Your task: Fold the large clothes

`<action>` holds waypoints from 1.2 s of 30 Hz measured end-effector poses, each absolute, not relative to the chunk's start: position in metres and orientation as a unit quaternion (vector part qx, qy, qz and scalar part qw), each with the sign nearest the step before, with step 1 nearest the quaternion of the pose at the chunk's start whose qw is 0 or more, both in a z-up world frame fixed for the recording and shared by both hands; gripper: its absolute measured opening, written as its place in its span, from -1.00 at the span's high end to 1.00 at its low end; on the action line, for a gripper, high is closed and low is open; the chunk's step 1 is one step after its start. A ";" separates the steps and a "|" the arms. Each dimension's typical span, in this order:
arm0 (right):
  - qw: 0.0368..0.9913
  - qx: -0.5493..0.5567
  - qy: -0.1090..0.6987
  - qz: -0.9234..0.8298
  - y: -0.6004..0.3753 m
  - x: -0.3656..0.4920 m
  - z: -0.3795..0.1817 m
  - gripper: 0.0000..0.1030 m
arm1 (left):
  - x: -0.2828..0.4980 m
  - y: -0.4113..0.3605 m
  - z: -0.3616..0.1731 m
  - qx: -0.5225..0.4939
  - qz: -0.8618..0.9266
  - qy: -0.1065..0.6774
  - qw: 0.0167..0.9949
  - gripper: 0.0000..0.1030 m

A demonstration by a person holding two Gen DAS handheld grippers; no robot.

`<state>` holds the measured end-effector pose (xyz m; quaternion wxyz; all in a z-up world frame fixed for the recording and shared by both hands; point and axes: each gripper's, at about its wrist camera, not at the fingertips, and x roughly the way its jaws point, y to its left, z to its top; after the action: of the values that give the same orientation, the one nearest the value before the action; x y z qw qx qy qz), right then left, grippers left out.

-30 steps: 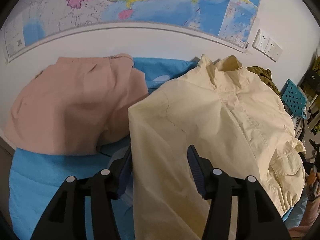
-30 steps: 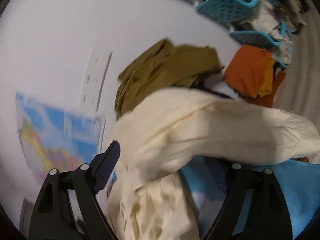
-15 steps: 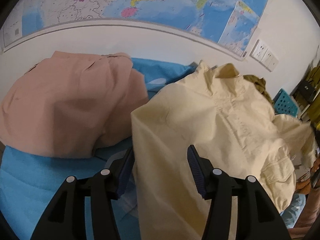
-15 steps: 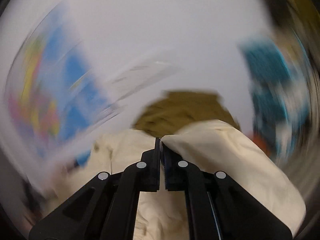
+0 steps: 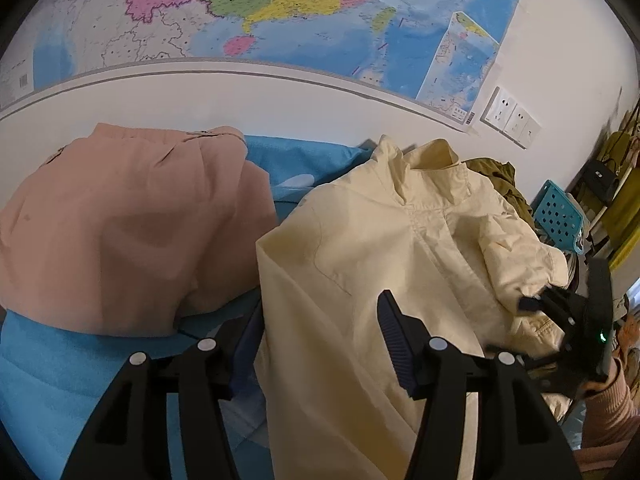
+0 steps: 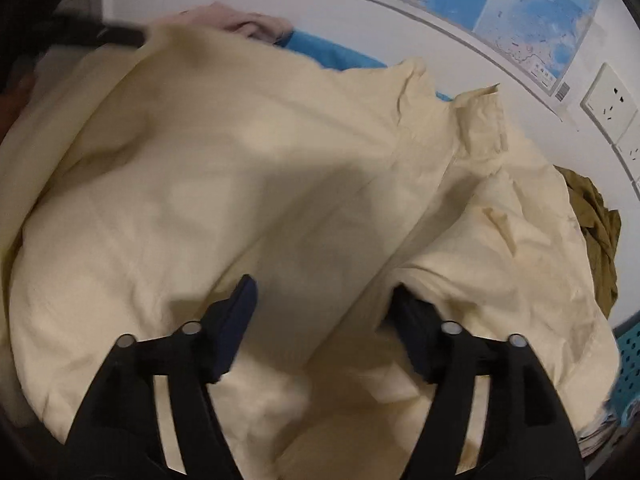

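A cream jacket (image 5: 380, 248) lies front up on the blue bed cover (image 5: 40, 360), collar toward the wall. Its right sleeve (image 5: 516, 264) is folded in over the chest. My left gripper (image 5: 320, 308) hovers at the jacket's left edge. That edge runs between its jaws, which are opening, and the pads do not press on it. My right gripper (image 6: 324, 292) hangs over the jacket (image 6: 280, 180) with jaws opening and nothing pinched; its right finger rests against the folded sleeve (image 6: 500, 264). From the left wrist view, the right gripper (image 5: 516, 326) sits at the sleeve's cuff.
A pink garment (image 5: 120, 224) lies left of the jacket. An olive garment (image 5: 504, 180) is bunched behind the jacket's right shoulder. A blue perforated basket (image 5: 560, 216) stands at the far right. A wall map (image 5: 280, 8) and sockets (image 5: 512, 120) are behind. A sleeved hand (image 5: 608, 400) holds the right gripper.
The right gripper shut on the cream sleeve, swung it in over the jacket's front, and now stands open with the sleeve laid down. The left gripper stayed in place.
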<state>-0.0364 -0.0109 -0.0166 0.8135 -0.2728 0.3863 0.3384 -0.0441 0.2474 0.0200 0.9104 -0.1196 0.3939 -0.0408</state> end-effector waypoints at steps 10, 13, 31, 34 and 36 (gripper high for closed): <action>0.913 -0.013 0.351 0.207 -0.197 -0.024 0.058 -0.90 | -0.032 0.239 0.022 -0.105 -0.058 0.381 0.917 -0.16; 0.905 0.091 0.389 0.146 -0.251 0.023 0.034 -0.90 | -0.031 0.236 0.025 -0.107 -0.064 0.377 0.918 -0.19; 0.829 -0.017 0.298 0.473 -0.024 0.021 0.115 -0.49 | -0.040 0.226 0.052 -0.130 -0.106 0.350 0.922 -0.20; 0.806 -0.018 0.311 0.502 0.003 0.022 0.104 -0.49 | -0.041 0.229 0.055 -0.142 -0.108 0.347 0.921 -0.20; 0.797 0.001 0.322 0.511 -0.004 0.027 0.096 -0.50 | -0.042 0.233 0.055 -0.149 -0.113 0.347 0.919 -0.20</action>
<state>0.0271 -0.0038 0.0964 0.7973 0.0012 0.3219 0.5106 -0.0423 0.2330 0.0546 0.9190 -0.1491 0.3472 -0.1127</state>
